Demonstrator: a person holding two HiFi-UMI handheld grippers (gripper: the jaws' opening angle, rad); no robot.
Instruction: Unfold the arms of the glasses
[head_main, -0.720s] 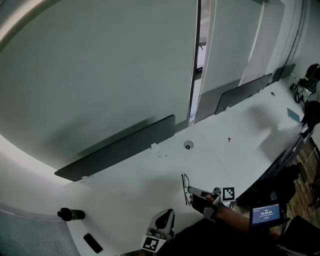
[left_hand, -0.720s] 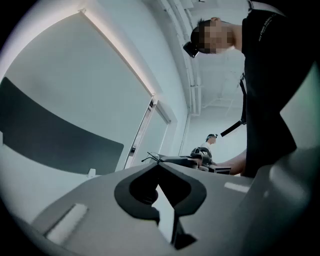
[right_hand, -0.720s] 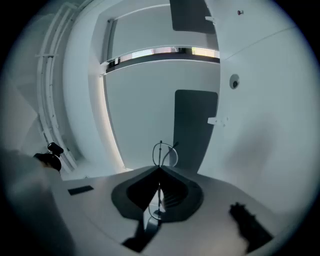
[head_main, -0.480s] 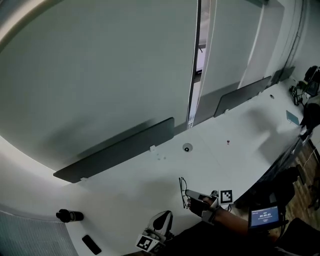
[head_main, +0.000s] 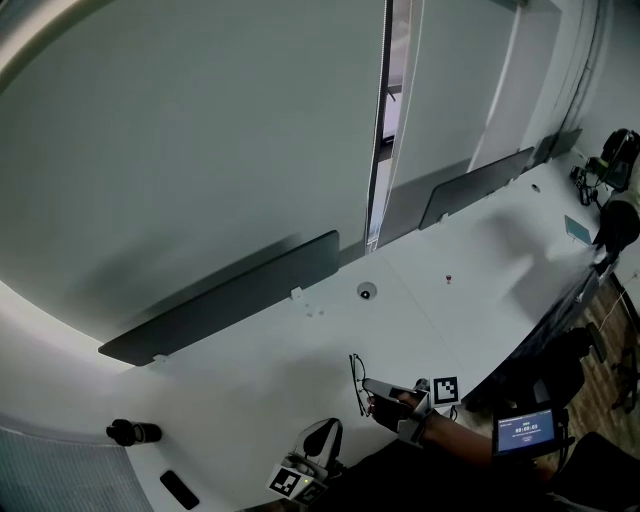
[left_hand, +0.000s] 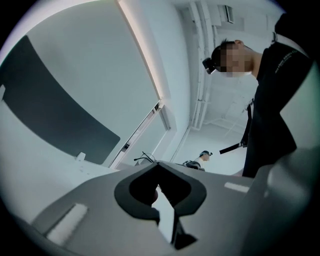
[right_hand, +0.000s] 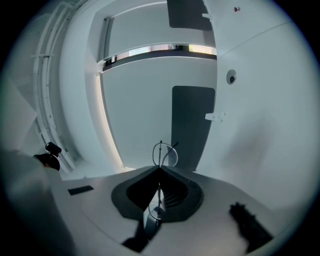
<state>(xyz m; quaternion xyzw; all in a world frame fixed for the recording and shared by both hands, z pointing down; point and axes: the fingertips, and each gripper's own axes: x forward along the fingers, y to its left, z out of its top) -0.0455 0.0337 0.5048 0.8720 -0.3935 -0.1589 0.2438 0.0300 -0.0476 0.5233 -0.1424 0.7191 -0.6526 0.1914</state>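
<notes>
Thin dark-framed glasses (head_main: 356, 381) stand on edge on the white table (head_main: 250, 390) near its front edge. My right gripper (head_main: 371, 387) reaches in from the right and is shut on the frame. In the right gripper view one lens (right_hand: 165, 152) sticks out past the closed tips (right_hand: 160, 169) and another shows between the jaws. My left gripper (head_main: 318, 441) stays low at the front, to the left of the glasses, jaws shut with nothing in them (left_hand: 159, 164). From it the glasses (left_hand: 144, 158) look small and distant.
Dark partition panels (head_main: 225, 298) line the table's back. A round grommet (head_main: 366, 291) and a tiny red item (head_main: 449, 279) lie mid-table. A black cylinder (head_main: 131, 432) and a flat black object (head_main: 181, 488) sit at front left. A small screen (head_main: 524, 431) glows at right.
The whole head view has drifted slightly left. The right gripper keeps its hold on the glasses, and the left gripper stays where it was.
</notes>
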